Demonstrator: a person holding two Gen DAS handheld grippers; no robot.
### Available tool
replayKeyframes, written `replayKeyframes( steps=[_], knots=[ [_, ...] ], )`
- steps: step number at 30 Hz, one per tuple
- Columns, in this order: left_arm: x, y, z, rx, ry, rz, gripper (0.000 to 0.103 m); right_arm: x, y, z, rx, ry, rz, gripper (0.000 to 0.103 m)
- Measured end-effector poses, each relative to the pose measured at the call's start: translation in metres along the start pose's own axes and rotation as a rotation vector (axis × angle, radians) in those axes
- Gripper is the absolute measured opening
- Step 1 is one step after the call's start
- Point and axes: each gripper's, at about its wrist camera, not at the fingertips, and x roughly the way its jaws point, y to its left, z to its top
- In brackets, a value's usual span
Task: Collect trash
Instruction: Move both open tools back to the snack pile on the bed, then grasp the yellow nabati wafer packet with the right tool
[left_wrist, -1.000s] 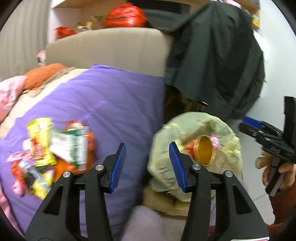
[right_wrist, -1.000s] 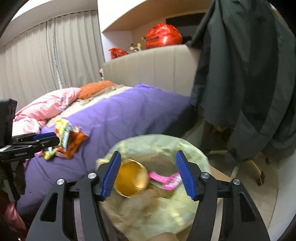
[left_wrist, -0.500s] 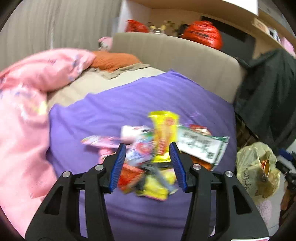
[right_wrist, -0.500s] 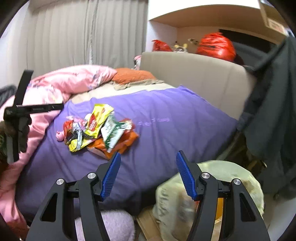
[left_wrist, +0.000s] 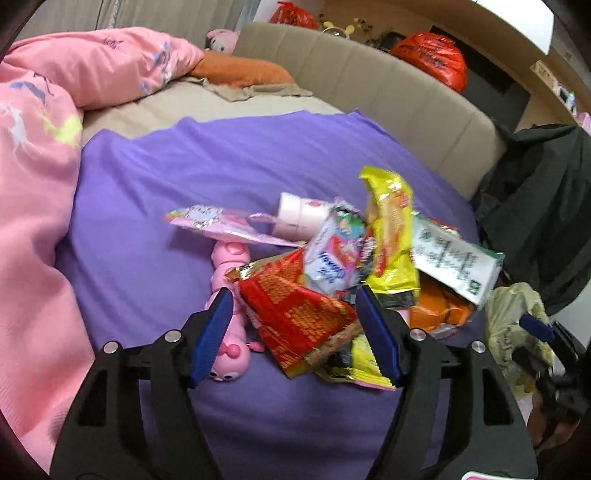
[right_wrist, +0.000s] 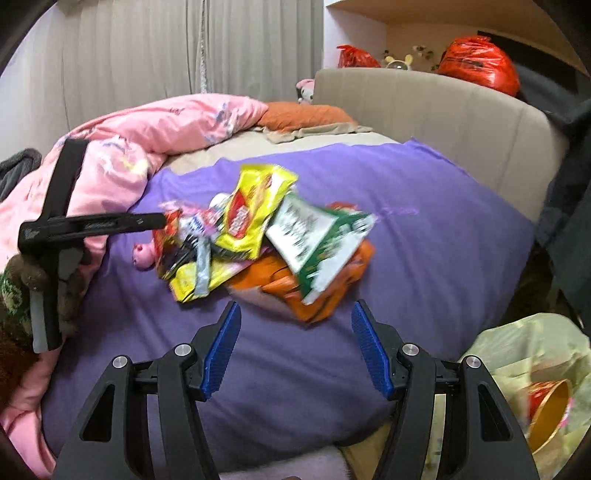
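Observation:
A pile of snack wrappers lies on the purple sheet (left_wrist: 155, 177): a yellow packet (left_wrist: 391, 240), a red wrapper (left_wrist: 295, 314), a green-and-white packet (left_wrist: 454, 258) and an orange packet (right_wrist: 325, 295). A pink toy (left_wrist: 229, 306) and a small white bottle (left_wrist: 299, 214) lie among them. My left gripper (left_wrist: 295, 332) hangs right over the pile. Its jaws are opening, and the red wrapper lies between them with the pads off it. My right gripper (right_wrist: 295, 350) stands open over bare sheet, just short of the orange packet. A pale trash bag (right_wrist: 528, 369) holding a gold cup (right_wrist: 550, 410) sits beside the bed.
A pink duvet (left_wrist: 33, 221) is bunched along the left of the bed, with an orange pillow (left_wrist: 240, 70) behind it. The beige headboard (right_wrist: 424, 103) carries red bags (right_wrist: 476, 62). A dark coat (left_wrist: 543, 199) hangs at the right above the trash bag.
Both grippers swung away from the trash bag and over to the wrapper pile on the bed. The left jaws now stand wider apart, astride the red wrapper.

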Motion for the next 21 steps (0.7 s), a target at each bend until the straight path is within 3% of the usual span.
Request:
replayKeyframes(
  steps=[1,3,5,8,11,16,21],
  knots=[
    [0.004,0.002,0.000,-0.013,0.016,0.011,0.063,0.004,0.007,-0.003,-0.009,-0.002,0.001,0.059],
    [0.011,0.011,0.000,-0.058,0.053,0.002,0.047,0.010,0.016,-0.005,-0.021,-0.006,0.008,0.059],
    [0.012,0.018,0.000,-0.096,0.065,-0.016,0.021,0.014,0.024,-0.001,-0.037,-0.020,0.018,0.059],
    [0.002,0.022,0.003,-0.124,0.031,-0.033,0.007,0.018,0.031,0.012,-0.075,-0.048,0.023,0.059],
    [-0.013,0.016,0.007,-0.098,-0.031,-0.031,0.004,0.030,0.034,0.030,-0.102,-0.036,0.034,0.059],
    [-0.026,0.017,0.012,-0.092,-0.068,-0.030,0.004,0.062,0.037,0.051,-0.025,-0.008,0.077,0.059],
    [-0.033,0.035,0.019,-0.134,-0.120,0.006,0.025,0.106,0.046,0.076,0.048,-0.019,-0.014,0.059]
  ],
)
